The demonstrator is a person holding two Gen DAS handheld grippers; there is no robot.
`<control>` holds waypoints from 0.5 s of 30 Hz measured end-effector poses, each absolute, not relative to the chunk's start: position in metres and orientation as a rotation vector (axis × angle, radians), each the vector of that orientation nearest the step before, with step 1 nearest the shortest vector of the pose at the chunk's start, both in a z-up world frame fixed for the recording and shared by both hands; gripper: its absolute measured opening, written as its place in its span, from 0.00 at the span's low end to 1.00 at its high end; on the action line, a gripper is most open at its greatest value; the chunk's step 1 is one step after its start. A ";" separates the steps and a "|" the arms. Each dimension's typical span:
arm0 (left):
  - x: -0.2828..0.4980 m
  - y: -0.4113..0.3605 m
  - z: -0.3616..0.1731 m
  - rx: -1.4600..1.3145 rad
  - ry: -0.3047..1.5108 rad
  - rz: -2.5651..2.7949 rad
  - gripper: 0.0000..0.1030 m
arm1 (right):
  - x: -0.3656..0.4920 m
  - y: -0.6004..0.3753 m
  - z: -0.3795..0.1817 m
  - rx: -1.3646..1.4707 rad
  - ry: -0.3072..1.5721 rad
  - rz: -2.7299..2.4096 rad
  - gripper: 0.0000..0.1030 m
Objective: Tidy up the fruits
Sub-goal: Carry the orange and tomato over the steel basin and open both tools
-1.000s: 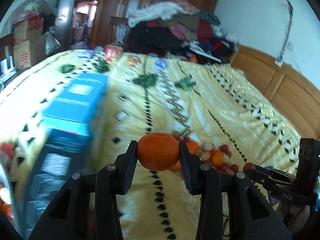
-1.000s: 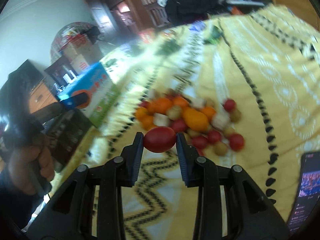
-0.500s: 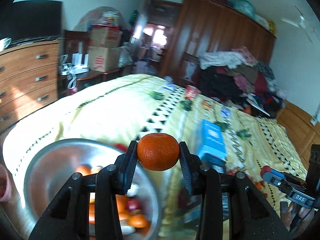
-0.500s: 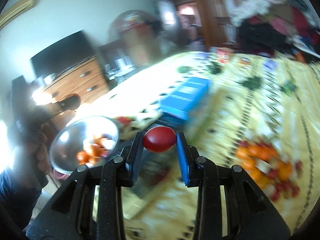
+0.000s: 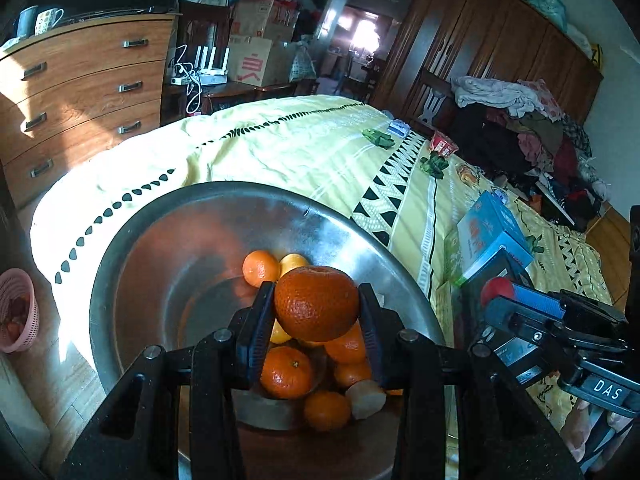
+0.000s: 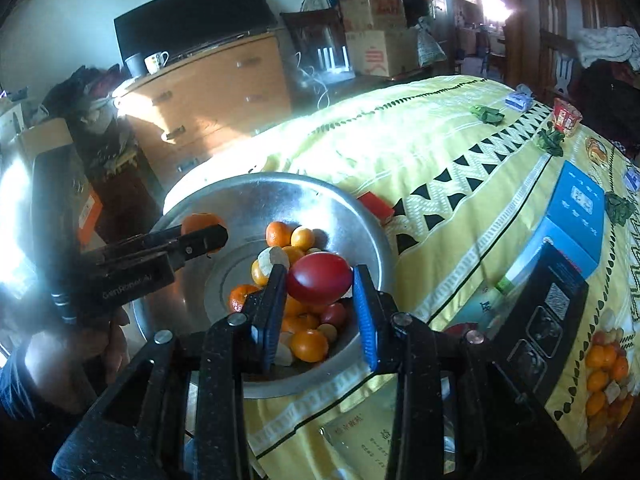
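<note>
My left gripper [image 5: 316, 304] is shut on a dark orange tangerine [image 5: 316, 303] and hangs over a wide steel bowl [image 5: 168, 240] that holds several tangerines [image 5: 286, 372]. My right gripper [image 6: 318, 284] is shut on a red tomato [image 6: 319, 283] above the same steel bowl [image 6: 256, 196], whose fruit [image 6: 308, 344] lies below the jaws. In the right wrist view the left gripper [image 6: 204, 236] reaches in from the left with its tangerine [image 6: 200, 222]. In the left wrist view the right gripper [image 5: 516, 300] shows at the right with its tomato [image 5: 494, 288].
The bowl sits at the corner of a bed with a yellow patterned cover [image 5: 304, 148]. A blue box [image 6: 572, 216] and a loose fruit pile [image 6: 604, 368] lie to the right. A wooden dresser [image 5: 80, 92] stands at the left, a pink basket [image 5: 16, 312] on the floor.
Both grippers swung left from the fruit pile across the bed to above the steel bowl, each keeping its fruit. The bowl now fills the lower part of both views.
</note>
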State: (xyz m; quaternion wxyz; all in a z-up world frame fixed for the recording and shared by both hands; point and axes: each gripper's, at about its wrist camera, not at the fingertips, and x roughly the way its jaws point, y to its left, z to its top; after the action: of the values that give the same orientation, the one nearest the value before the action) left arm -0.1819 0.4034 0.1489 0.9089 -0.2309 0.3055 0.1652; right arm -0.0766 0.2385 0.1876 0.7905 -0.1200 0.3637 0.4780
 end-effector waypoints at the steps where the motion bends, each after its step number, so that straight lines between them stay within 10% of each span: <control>1: -0.182 0.405 0.147 -0.479 0.635 0.341 0.41 | -0.079 0.244 0.185 -0.272 0.790 1.026 0.33; 15: -0.182 0.416 0.130 -0.519 0.653 0.322 0.40 | -0.090 0.276 0.174 -0.334 0.834 1.017 0.33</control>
State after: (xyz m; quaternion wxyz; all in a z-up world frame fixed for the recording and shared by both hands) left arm -0.1815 0.4157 0.1300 0.9017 -0.2507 0.3159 0.1556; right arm -0.0896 0.2765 0.1736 0.7785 -0.1545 0.3858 0.4704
